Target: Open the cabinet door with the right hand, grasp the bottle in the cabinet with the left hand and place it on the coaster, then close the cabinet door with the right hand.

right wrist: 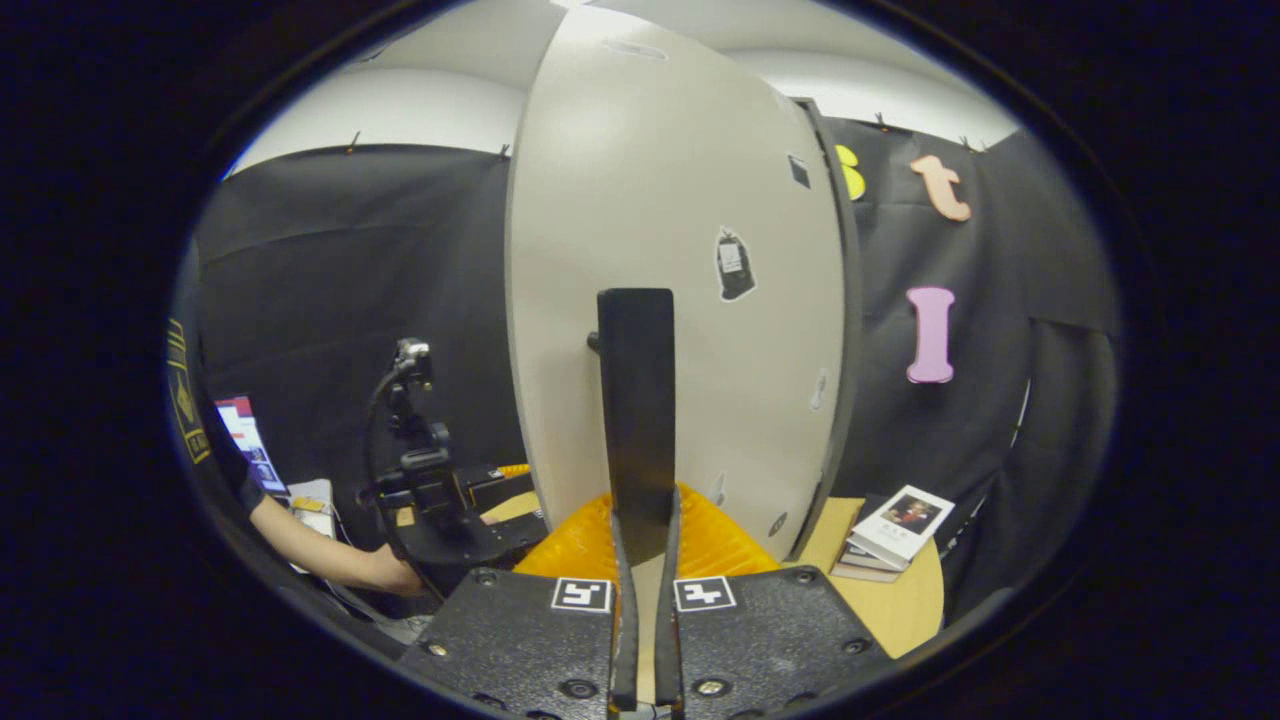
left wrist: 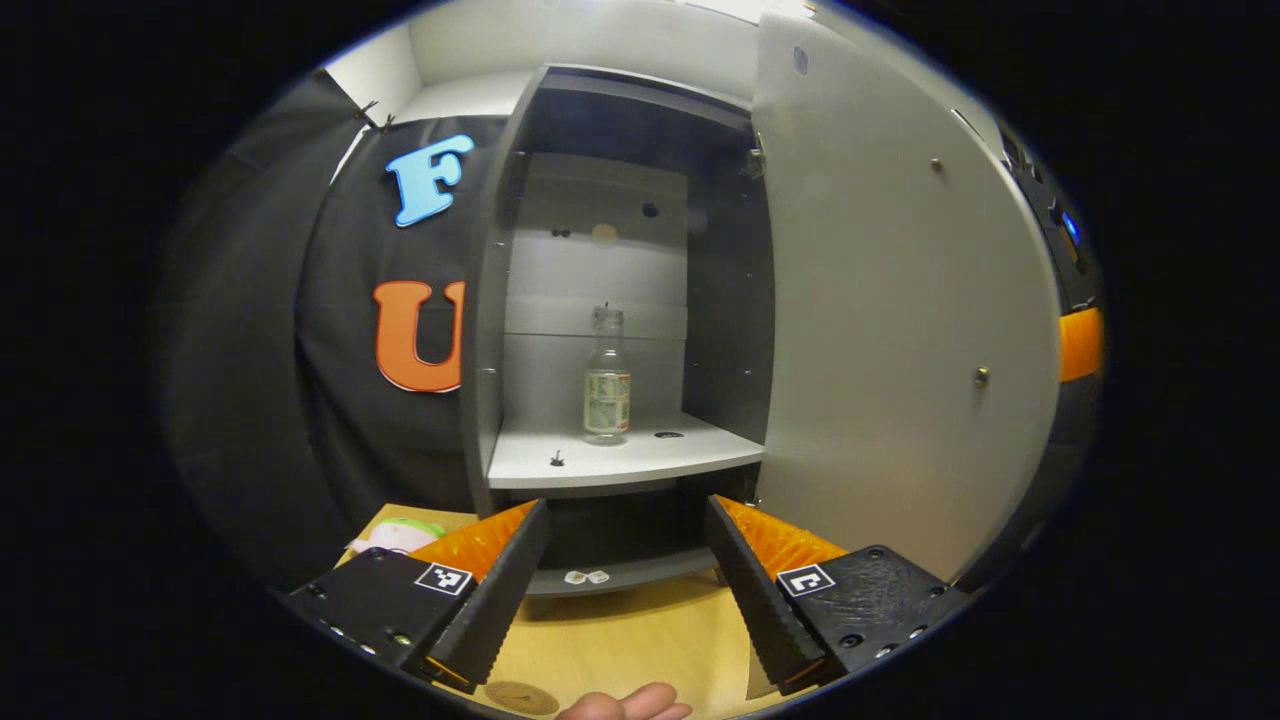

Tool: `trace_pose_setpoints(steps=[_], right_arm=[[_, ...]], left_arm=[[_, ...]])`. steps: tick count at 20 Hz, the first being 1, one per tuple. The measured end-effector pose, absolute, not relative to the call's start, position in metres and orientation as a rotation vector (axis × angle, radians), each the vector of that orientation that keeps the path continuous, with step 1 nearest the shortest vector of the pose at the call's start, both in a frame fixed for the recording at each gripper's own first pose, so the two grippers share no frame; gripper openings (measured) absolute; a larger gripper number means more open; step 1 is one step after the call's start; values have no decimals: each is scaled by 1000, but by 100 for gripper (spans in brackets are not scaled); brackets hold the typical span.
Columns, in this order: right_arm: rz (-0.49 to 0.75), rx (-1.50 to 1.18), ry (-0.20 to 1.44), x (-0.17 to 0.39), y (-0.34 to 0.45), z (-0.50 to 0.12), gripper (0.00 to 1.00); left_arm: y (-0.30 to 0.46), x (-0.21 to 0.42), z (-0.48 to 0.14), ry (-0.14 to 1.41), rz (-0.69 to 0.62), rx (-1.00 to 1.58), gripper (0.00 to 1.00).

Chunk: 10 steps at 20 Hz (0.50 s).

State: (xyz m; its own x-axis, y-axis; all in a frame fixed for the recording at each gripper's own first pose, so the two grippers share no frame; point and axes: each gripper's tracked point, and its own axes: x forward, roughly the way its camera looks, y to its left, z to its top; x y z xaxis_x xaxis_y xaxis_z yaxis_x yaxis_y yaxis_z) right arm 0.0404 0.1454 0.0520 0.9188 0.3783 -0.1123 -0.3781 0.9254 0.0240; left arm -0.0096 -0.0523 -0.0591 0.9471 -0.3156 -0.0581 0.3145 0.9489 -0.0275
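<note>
Your left hand-held gripper [left wrist: 628, 585] hangs with its jaws spread wide and empty, facing the grey wooden cabinet [left wrist: 600, 300]. The clear glass bottle with a pale label [left wrist: 607, 378] stands upright on the cabinet's shelf [left wrist: 620, 455], toward the back. Your right hand-held gripper [right wrist: 640, 545] is clamped on the flat black door handle [right wrist: 636, 410] of the cabinet's swung-open pale door [right wrist: 690, 330]. A round coaster [left wrist: 521, 697] lies on the wooden counter [left wrist: 620, 630] below the cabinet.

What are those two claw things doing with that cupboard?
A person holds a gripper in each hand. The right gripper is shut on the door handle and has the cabinet door swung open. The left gripper is open and points at the bottle, which stands on the cabinet shelf, not yet grasped.
</note>
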Motion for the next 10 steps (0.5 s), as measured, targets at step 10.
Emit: trace_pose_setpoints(steps=[10], right_arm=[[160, -87, 91, 37, 125, 53, 8]], left_arm=[[-100, 119, -49, 54, -220, 77, 96]])
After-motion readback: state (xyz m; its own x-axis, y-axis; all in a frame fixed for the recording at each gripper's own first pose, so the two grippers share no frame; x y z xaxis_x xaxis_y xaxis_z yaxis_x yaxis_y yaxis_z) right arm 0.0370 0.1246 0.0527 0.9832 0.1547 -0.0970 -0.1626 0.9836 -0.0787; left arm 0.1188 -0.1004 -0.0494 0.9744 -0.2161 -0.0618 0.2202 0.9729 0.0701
